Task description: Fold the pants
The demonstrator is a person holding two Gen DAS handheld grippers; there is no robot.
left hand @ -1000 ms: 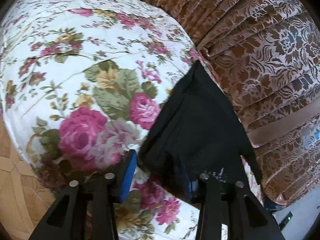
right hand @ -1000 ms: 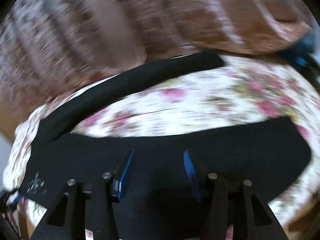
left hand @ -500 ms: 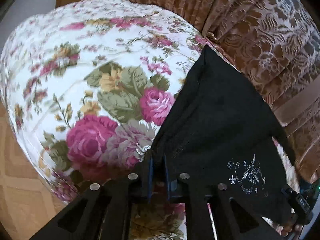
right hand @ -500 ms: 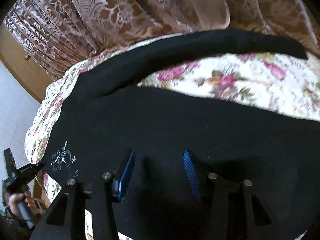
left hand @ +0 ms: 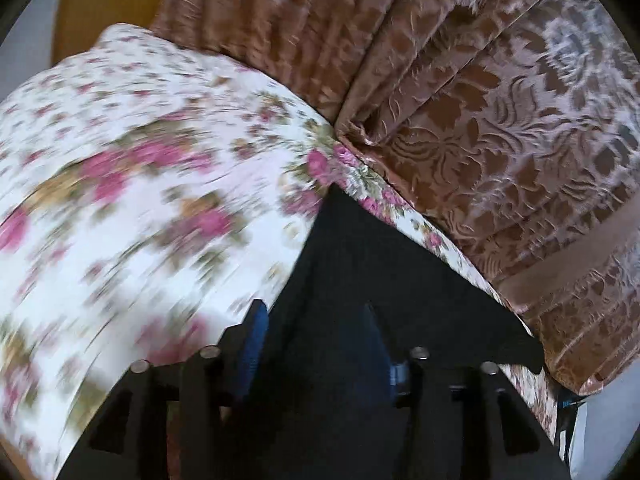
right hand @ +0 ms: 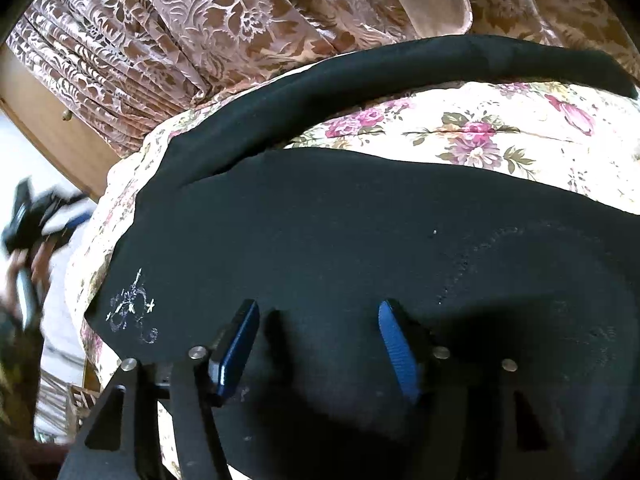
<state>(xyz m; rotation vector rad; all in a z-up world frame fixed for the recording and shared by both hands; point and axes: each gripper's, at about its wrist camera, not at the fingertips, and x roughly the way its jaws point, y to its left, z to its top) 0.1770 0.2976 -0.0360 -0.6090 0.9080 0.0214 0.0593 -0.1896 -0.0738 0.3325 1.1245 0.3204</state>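
Observation:
Black pants (right hand: 360,224) lie spread on a floral bed cover (right hand: 500,132), with one leg (right hand: 400,72) curving along the far edge by the curtain. A small white print (right hand: 132,312) marks the fabric near its left edge. My right gripper (right hand: 318,340) is open, low over the broad black fabric. In the left wrist view the pants (left hand: 380,280) show as a dark pointed panel. My left gripper (left hand: 320,344) is open over the pants' edge, holding nothing. That view is blurred by motion.
A brown patterned curtain (left hand: 480,100) hangs right behind the bed. The floral cover (left hand: 140,200) fills the left of the left wrist view. The hand with the left gripper (right hand: 32,216) shows beyond the bed's left edge, near a wooden panel (right hand: 44,120).
My left gripper was shut on the pants' edge half a second ago and has opened, releasing it, and is moving. My right gripper stays open over the fabric.

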